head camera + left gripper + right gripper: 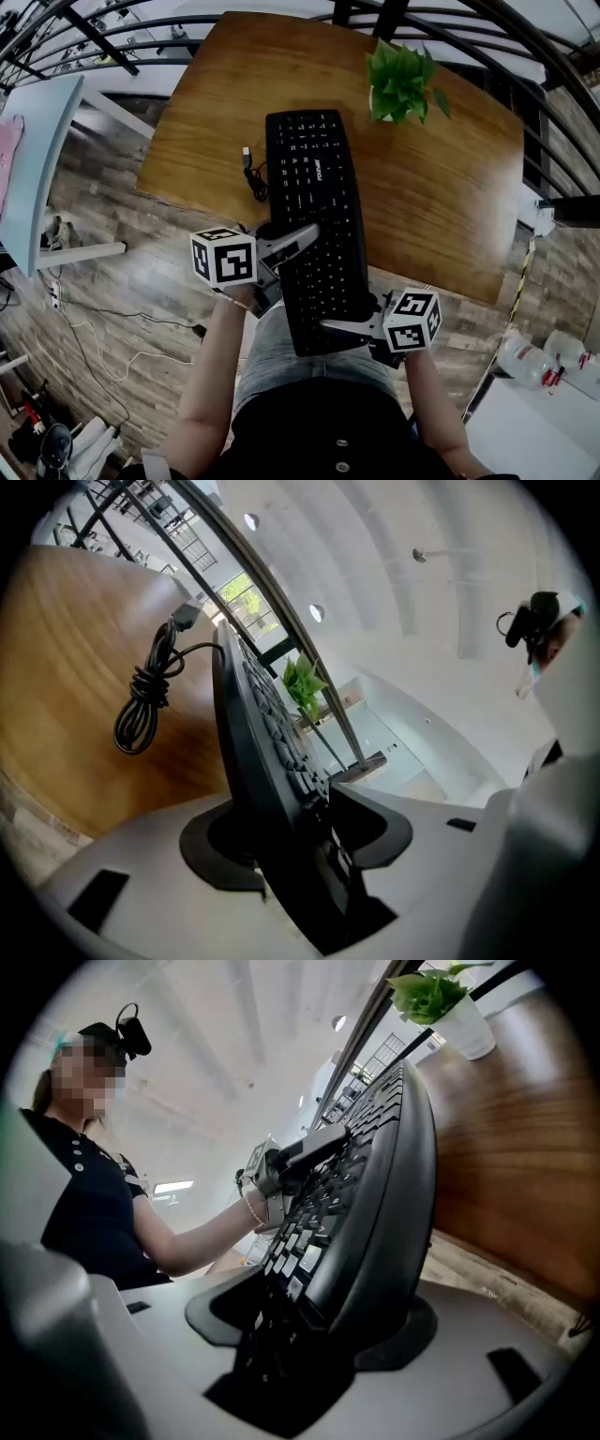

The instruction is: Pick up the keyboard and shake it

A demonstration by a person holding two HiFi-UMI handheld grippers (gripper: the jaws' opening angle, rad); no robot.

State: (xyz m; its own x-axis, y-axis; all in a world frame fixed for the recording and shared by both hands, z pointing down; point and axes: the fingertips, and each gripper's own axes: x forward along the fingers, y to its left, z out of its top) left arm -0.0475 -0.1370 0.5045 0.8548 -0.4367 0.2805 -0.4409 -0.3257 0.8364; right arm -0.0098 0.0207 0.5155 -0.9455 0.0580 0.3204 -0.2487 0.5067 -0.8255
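Note:
A black keyboard [314, 187] lies lengthwise, its far half over the wooden table [441, 197] and its near half out past the table's edge above the person's lap. My left gripper [298, 239] is shut on its left edge about midway along, with one finger on the keys. At the near right corner, my right gripper [337, 328] is shut on it the same way. The left gripper view shows the keyboard [253, 714] edge-on between that gripper's [295, 832] jaws. In the right gripper view the keyboard [394, 1176] fills that gripper's [314, 1321] jaws.
The keyboard's coiled cable [253, 173] with its USB plug lies on the table left of it. A potted green plant [401, 80] stands at the table's far right. A dark railing [131, 28] runs behind the table. A pale table [37, 159] stands left, bottles [539, 361] at lower right.

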